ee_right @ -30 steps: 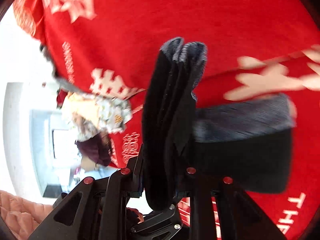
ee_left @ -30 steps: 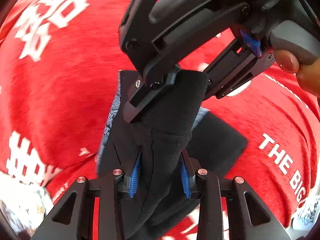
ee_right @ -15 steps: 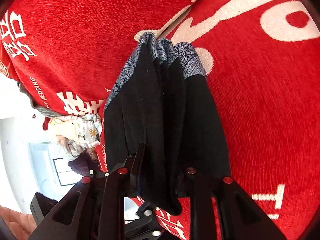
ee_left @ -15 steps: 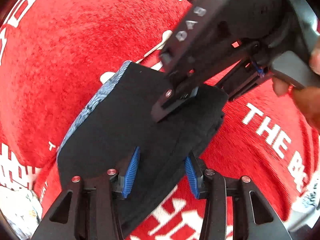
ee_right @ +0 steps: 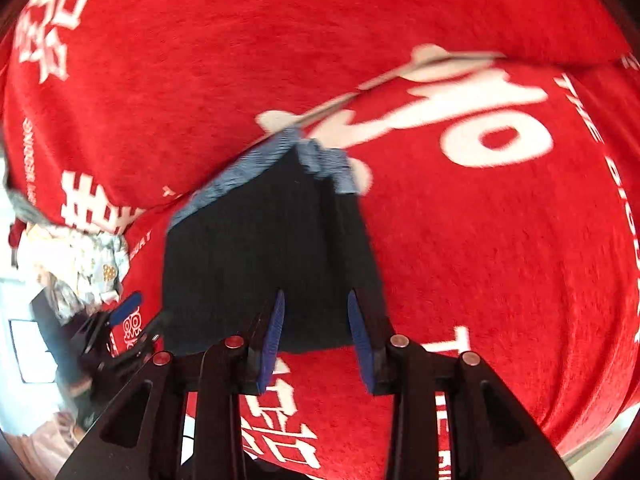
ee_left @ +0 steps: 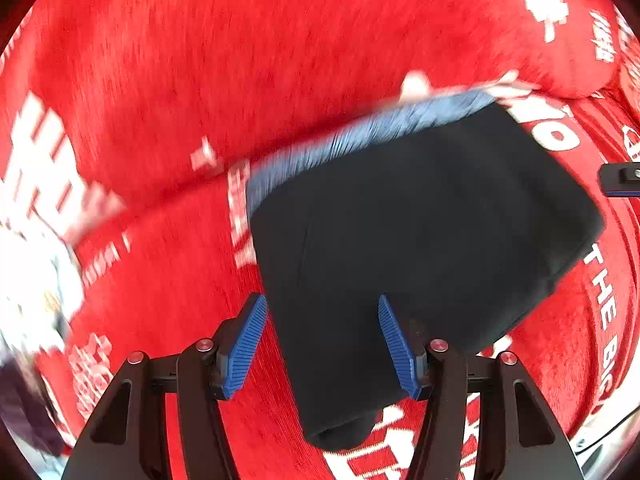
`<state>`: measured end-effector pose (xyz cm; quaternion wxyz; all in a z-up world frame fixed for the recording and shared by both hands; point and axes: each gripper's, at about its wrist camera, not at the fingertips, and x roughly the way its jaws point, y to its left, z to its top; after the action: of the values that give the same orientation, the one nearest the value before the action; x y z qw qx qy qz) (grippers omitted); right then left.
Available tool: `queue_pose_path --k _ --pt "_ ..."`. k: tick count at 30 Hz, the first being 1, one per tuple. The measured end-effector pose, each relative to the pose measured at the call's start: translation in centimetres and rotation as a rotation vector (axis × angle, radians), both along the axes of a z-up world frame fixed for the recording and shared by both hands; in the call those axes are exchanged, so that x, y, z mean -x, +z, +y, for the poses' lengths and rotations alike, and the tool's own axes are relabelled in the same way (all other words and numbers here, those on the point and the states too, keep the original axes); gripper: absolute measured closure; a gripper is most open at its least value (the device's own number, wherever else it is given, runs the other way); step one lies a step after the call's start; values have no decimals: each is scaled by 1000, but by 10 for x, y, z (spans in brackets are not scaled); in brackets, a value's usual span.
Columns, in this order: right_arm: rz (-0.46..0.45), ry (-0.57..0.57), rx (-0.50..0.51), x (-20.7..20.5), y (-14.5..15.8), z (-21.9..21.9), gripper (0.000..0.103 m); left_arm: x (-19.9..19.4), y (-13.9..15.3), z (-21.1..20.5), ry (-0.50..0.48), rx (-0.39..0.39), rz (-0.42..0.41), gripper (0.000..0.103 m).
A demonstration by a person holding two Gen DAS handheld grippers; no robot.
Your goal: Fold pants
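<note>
Left gripper: jaws opening, blue pads clear of the folded black pants lying between them. Right gripper: jaws opening, spread over the pants' near edge, not pinching. Pants rest flat on the red blanket, blue waistband farthest.

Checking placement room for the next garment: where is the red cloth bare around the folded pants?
Bare red cloth lies right of the folded pants and beyond their blue waistband. It is crowded on the left, by the heap of pale laundry at the cloth's edge.
</note>
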<state>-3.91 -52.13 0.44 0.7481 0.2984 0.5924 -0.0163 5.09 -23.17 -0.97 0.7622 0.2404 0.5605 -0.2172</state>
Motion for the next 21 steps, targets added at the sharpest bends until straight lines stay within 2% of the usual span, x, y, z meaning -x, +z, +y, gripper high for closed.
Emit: queue_pose_path --k 3,5,8,11,17,21 --pt "16 60 37 -11 -7 27 65 18 -12 2 22 6 45 43" --pt "52 95 95 -14 -20 48 66 27 -12 2 26 11 33 43" --pt "108 100 177 -4 -39 65 66 27 -12 3 43 25 56 43" --pt "113 102 220 5 -43 73 66 19 -3 12 80 58 108 43" --pt "208 75 181 19 -55 69 62 -33 -5 34 204 92 128 43" --pt "257 40 186 28 -63 74 62 -46 -10 42 228 99 182 43"
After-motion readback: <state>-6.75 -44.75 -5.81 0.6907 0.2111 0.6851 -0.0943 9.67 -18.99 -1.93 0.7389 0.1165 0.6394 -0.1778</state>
